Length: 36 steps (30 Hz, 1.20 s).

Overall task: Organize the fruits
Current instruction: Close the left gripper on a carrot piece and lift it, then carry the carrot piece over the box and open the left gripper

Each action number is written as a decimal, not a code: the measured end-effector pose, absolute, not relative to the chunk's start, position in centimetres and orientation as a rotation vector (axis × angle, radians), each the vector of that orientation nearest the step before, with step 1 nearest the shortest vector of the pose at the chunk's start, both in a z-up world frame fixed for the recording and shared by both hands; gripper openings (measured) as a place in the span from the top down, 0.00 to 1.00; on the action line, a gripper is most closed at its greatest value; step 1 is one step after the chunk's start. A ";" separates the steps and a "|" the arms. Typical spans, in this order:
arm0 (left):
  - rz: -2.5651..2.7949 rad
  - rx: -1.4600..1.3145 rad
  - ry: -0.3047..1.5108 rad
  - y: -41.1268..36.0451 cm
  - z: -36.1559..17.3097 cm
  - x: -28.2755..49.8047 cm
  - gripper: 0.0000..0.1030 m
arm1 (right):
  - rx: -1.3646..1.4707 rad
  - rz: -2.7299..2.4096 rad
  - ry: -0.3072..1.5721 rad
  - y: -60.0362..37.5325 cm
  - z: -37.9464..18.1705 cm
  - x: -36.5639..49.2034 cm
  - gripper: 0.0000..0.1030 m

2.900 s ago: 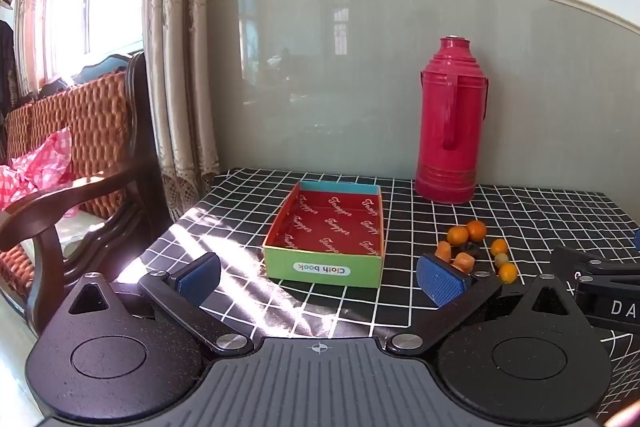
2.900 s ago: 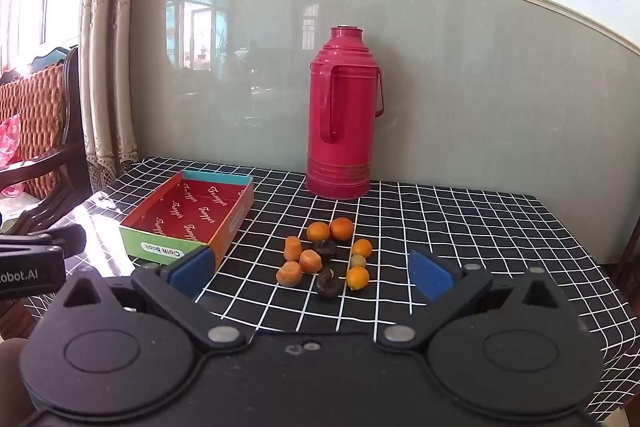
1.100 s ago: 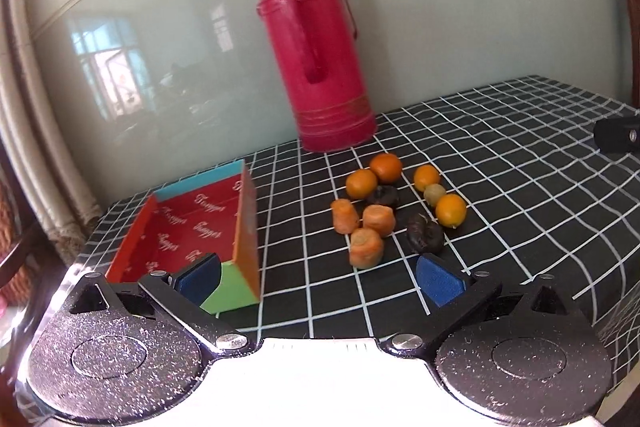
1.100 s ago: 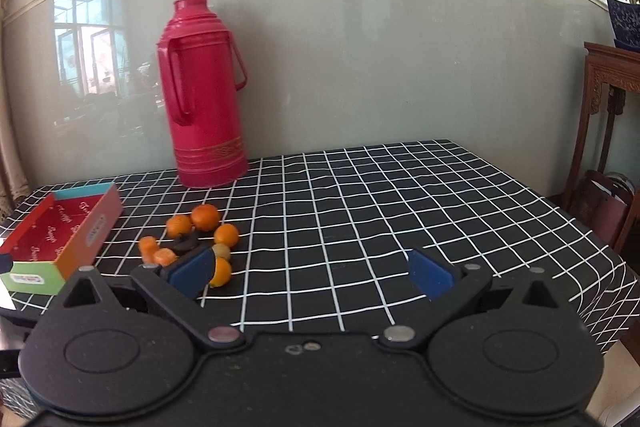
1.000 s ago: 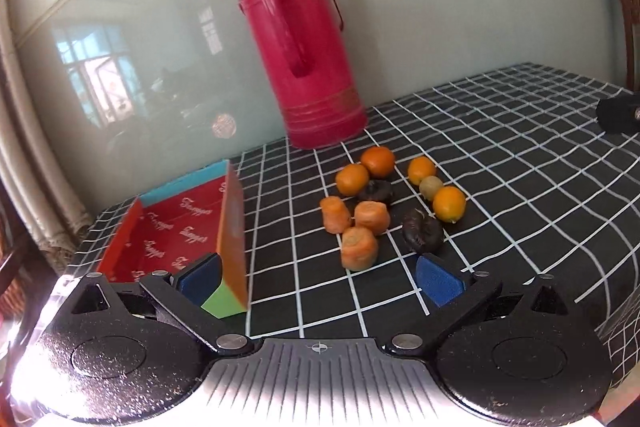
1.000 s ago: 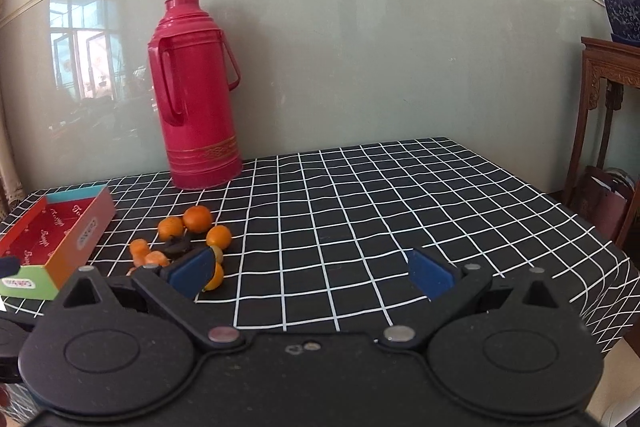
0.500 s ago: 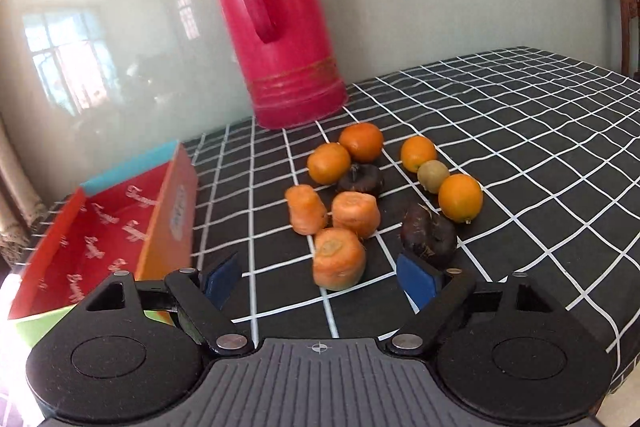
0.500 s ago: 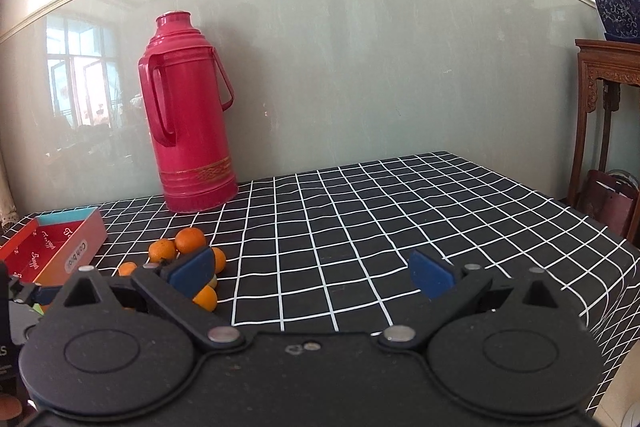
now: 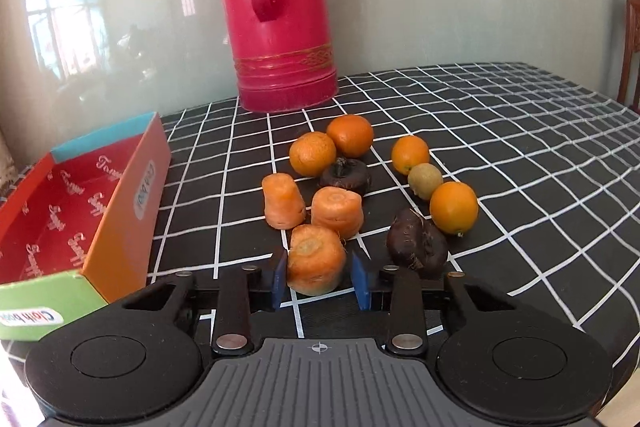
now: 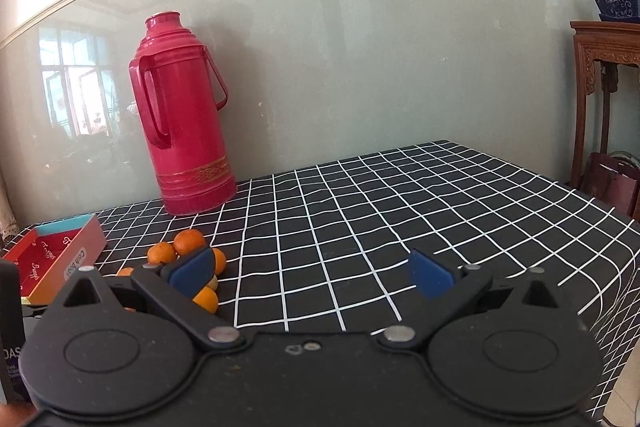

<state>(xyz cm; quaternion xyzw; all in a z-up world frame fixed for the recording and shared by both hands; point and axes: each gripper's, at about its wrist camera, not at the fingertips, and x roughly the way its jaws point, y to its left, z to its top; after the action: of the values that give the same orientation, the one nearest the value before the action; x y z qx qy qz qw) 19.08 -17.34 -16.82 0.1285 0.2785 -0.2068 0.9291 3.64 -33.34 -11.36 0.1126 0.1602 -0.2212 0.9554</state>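
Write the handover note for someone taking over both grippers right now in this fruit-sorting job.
Left gripper: jaws closing around the nearest carrot chunk, which sits on the checked tablecloth; whether the pads touch it is unclear.
Right gripper: open, empty, hovering right of the pile.
Cloth book box: left of the pile, nothing visible inside.
Done: nothing boxed.
Left: two more carrot chunks, four oranges, a kiwi and two dark fruits, all on the cloth.

My left wrist camera sits low and close over the black white-gridded tablecloth [image 9: 520, 155], facing the tall red thermos flask [image 9: 280, 7] at the wall. My right wrist camera looks from higher and farther back; both share that flask [image 10: 180, 115].
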 end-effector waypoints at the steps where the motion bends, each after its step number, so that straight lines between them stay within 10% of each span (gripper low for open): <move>1: -0.422 0.257 0.571 -17.2 -16.8 19.1 0.69 | 0.233 -0.450 0.329 -33.4 -11.4 3.6 0.05; 13: -0.169 0.281 0.314 -13.5 -12.7 18.4 0.70 | 0.220 -0.399 0.355 -32.0 -11.9 4.6 0.05; 28: 0.150 0.179 0.572 -4.6 -13.6 24.3 0.68 | 0.163 -0.232 0.466 -27.1 -12.9 9.0 0.05; 32: 0.180 0.163 0.554 -4.3 -13.1 23.6 0.14 | 0.132 -0.215 0.505 -25.8 -13.2 10.4 0.05; 36: 0.157 0.146 0.466 -3.9 -11.2 22.0 0.13 | 0.153 -0.176 0.546 -25.3 -13.6 12.0 0.06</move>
<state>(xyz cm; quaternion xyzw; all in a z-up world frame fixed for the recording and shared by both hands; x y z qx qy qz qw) 22.00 -3.91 -11.23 0.0721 0.2306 0.0777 0.9673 12.04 -25.33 -13.62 0.0752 0.2691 -0.0865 0.9563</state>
